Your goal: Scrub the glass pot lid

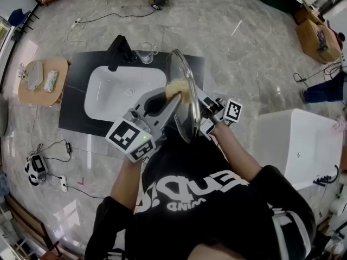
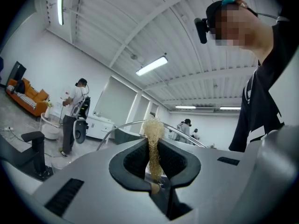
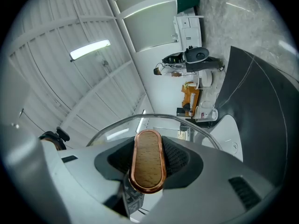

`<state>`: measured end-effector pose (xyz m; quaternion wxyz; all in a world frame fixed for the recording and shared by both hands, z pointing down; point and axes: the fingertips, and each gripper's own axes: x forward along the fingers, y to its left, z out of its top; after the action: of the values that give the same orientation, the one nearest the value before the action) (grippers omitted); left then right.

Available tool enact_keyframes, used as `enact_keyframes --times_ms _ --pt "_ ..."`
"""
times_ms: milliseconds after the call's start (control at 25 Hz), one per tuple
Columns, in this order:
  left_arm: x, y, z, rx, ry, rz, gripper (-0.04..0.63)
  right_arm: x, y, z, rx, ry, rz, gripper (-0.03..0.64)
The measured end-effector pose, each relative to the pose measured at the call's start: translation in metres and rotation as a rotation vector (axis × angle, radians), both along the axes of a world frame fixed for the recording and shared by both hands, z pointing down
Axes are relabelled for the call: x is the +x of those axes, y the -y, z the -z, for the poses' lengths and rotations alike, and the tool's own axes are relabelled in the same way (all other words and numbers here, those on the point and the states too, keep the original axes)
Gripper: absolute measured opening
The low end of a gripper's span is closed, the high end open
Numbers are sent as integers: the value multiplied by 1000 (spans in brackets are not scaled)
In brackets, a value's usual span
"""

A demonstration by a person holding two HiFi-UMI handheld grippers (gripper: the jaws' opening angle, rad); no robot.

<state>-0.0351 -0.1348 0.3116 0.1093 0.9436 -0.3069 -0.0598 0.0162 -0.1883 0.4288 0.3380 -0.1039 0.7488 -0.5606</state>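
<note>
My right gripper clamps the glass pot lid by its wooden knob, holding it on edge over the sink. My left gripper pinches a loofah scrubber at the glass. I judge scrubbing under way, with rinsing left.

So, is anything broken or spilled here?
Nothing stands out. The right hand-held gripper holds the glass lid on edge by its wooden handle. The left hand-held gripper holds a straw-coloured scrubber up to it. No cracks or spills show.
</note>
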Motion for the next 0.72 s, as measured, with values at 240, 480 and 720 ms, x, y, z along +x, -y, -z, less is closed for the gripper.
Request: enact_keyframes --times_ms 240,480,720 --pt "-1 9 -1 7 24 -12 51 -5 -10 2 6 -15 30 170" --pt "-13 20 -8 -1 14 49 51 -12 -19 -2 1 -9 34 170" --pt "-21 38 -12 -15 16 97 51 -15 -20 2 7 -3 54 172"
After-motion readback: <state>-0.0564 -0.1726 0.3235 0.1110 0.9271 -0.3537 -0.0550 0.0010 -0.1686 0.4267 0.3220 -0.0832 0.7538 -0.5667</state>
